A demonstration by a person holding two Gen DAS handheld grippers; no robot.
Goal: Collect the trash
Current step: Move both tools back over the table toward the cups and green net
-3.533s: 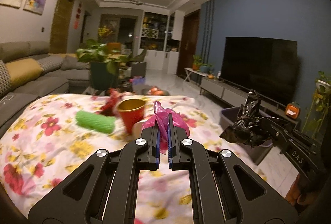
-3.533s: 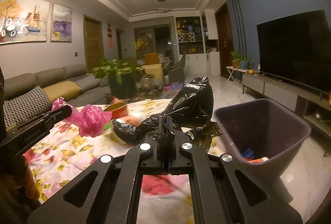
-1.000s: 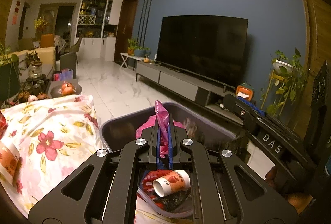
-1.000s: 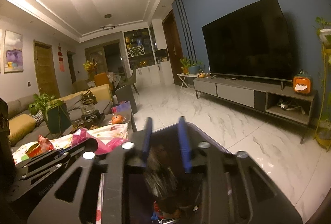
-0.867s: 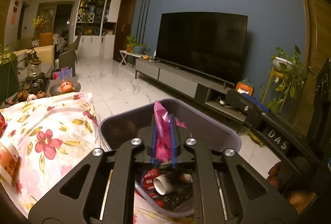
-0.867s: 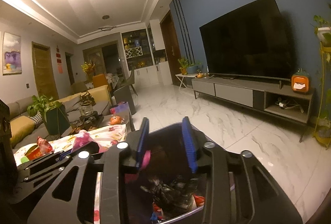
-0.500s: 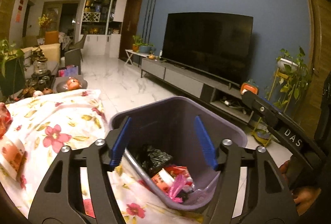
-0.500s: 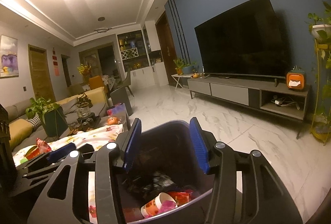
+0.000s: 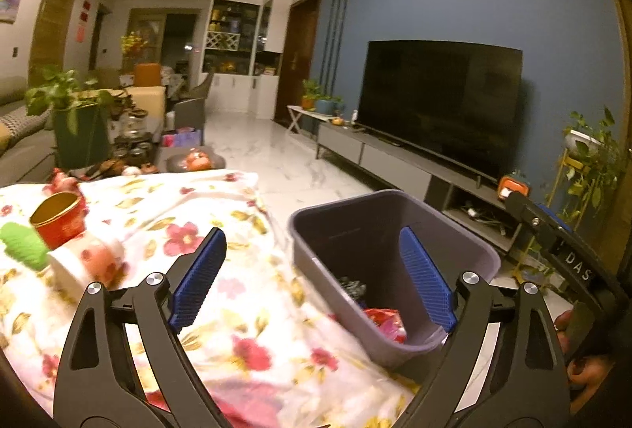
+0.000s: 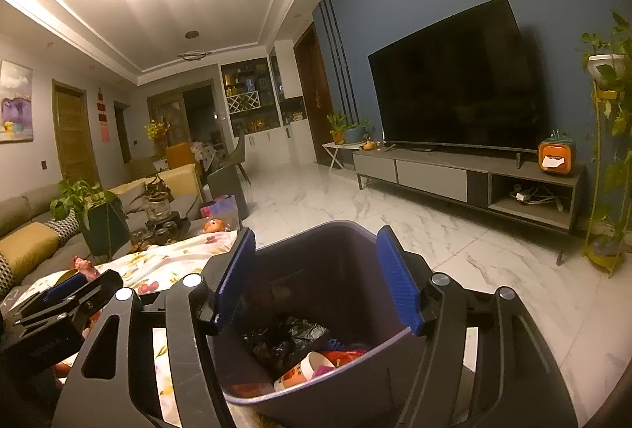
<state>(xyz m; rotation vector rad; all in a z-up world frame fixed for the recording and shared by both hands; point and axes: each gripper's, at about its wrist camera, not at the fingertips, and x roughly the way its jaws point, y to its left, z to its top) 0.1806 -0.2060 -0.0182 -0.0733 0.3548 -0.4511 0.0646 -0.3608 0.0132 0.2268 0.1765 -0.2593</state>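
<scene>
Drop step: both the left gripper (image 9: 312,280) and right gripper (image 10: 316,280) have empty jaws, opening over the bin (image 9: 466,254). Next, fetch the red cup (image 9: 57,218) on the flowered bench (image 9: 245,313), far left.

**Only "DAS" is legible**

The letters "DAS" stand in pale print on the black arm of the right tool (image 9: 568,254), seen at the right edge of the left wrist view. Red strips (image 10: 103,120) hang beside a door on the far wall in the right wrist view, but any characters on them are too small to read. The red cup (image 9: 59,218) shows printing that is too blurred to make out.
</scene>
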